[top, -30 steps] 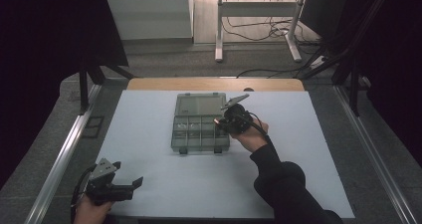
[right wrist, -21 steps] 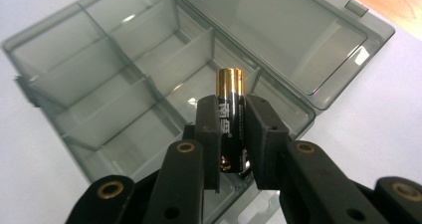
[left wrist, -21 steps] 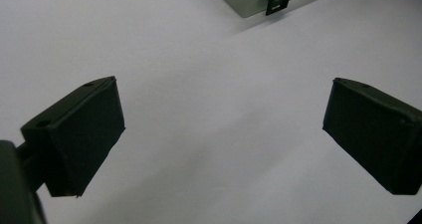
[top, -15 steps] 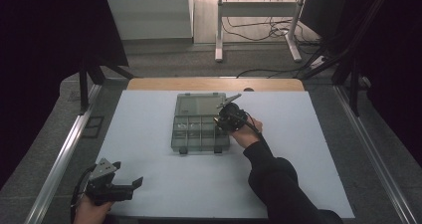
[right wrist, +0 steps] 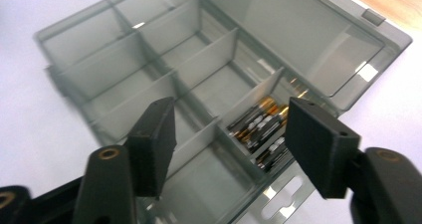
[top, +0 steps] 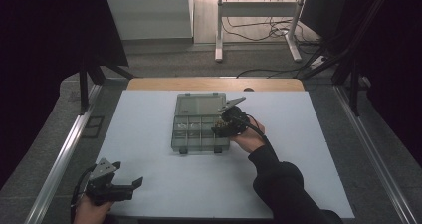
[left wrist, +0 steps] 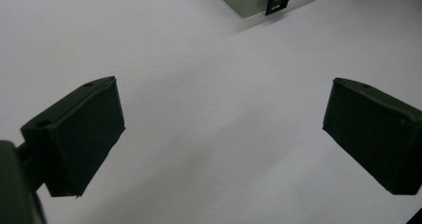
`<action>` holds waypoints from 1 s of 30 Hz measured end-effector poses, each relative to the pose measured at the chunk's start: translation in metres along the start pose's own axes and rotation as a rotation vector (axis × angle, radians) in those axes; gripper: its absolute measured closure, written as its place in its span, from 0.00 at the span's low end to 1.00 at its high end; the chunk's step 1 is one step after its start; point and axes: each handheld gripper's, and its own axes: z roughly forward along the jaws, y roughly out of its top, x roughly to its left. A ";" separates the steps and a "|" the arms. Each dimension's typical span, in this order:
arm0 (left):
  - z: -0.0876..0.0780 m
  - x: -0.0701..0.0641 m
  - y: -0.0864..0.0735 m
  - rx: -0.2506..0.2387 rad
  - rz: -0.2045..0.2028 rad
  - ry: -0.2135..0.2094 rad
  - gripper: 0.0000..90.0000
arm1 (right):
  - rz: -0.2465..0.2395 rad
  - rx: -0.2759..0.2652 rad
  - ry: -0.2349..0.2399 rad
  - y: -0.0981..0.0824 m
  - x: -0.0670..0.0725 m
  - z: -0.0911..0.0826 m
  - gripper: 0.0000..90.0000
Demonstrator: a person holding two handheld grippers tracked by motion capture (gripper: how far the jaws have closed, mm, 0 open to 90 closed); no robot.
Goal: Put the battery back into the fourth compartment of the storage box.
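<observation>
Beyond the white table (top: pixel 298 149), grey floor (top: pixel 164 64) holds a white cabinet (top: pixel 149 15), tangled cables (top: pixel 259 30) and dark surroundings.

A lab or test workspace: a white table (top: pixel 298 134) fenced by aluminium rails (top: pixel 59 159), black curtains (top: pixel 45 45) at both sides, grey carpet, loose cables (top: pixel 259 32) and a metal desk frame (top: pixel 219 30) behind.

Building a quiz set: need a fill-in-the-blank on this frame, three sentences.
1. The translucent grey plastic compartment box lies with its lid ____.
2. The compartment beside the right hand-held gripper holds black-and-gold ____.
3. The left hand-held gripper has ____ between its pads.

Missing: open; batteries; nothing
</observation>
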 end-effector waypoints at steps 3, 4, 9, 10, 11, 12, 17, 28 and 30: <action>0.000 0.000 0.000 0.000 0.000 0.001 0.04 | 0.005 -0.009 0.032 -0.006 0.002 -0.006 0.34; 0.000 0.000 0.000 0.001 0.000 0.001 0.04 | 0.001 -0.010 0.038 -0.007 0.002 -0.008 0.32; 0.000 0.000 0.000 0.000 0.001 0.001 0.04 | 0.012 0.015 0.079 -0.018 0.004 -0.016 0.25; 0.000 0.000 0.000 0.000 0.001 0.001 0.04 | 0.021 0.019 0.085 -0.019 0.004 -0.018 0.24; 0.000 0.000 0.000 0.000 0.001 0.001 0.04 | 0.020 0.021 0.090 -0.020 0.005 -0.019 0.23; 0.000 0.000 0.000 0.000 0.002 0.001 0.04 | 0.024 0.025 0.094 -0.021 0.006 -0.021 0.22; 0.000 0.000 0.000 -0.001 0.003 0.001 0.04 | -0.003 0.024 0.094 -0.028 0.012 -0.029 0.18; 0.000 -0.001 0.000 -0.003 0.004 0.001 0.04 | -0.037 0.002 0.081 -0.043 0.024 -0.045 0.09; 0.000 -0.001 0.000 -0.004 0.005 0.001 0.04 | -0.041 0.002 0.084 -0.046 0.025 -0.047 0.08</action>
